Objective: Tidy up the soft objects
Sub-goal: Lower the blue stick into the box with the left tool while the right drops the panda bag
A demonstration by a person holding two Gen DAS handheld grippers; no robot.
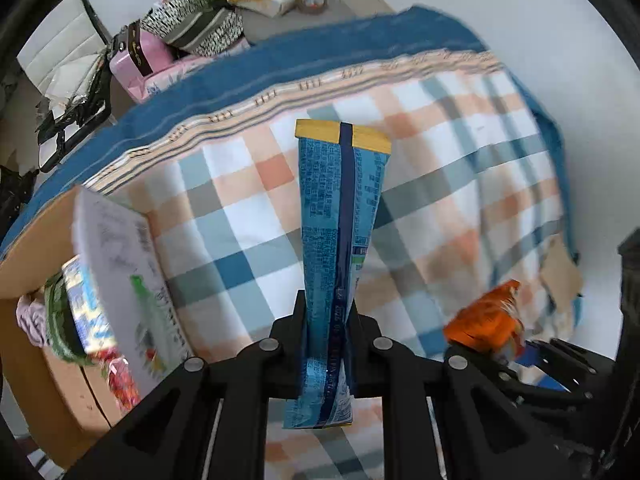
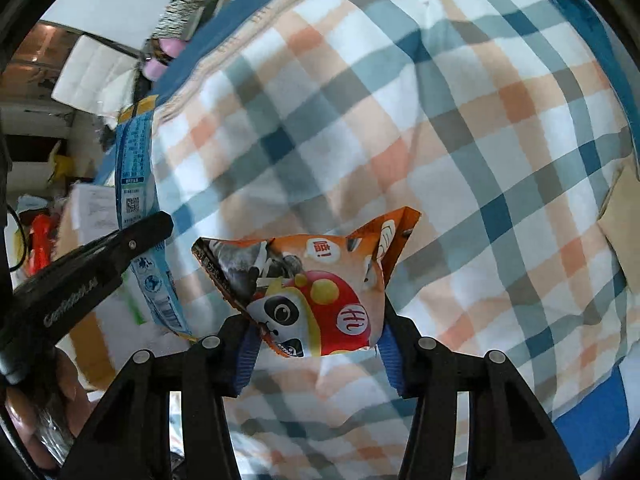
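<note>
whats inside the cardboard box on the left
In the box: a white packet standing up, a blue-and-silver packet, something green and a pink cloth. Anything lower down is hidden.

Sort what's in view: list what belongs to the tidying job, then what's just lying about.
Job:
blue packet, held by left hand-held gripper
orange snack bag, held by right hand-held gripper
cardboard box with packets inside

Lying about:
plaid blanket
pink case
patterned bag

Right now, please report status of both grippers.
Left gripper shut on long blue foil packet. Right gripper shut on orange snack bag. Both above checked blanket.
</note>
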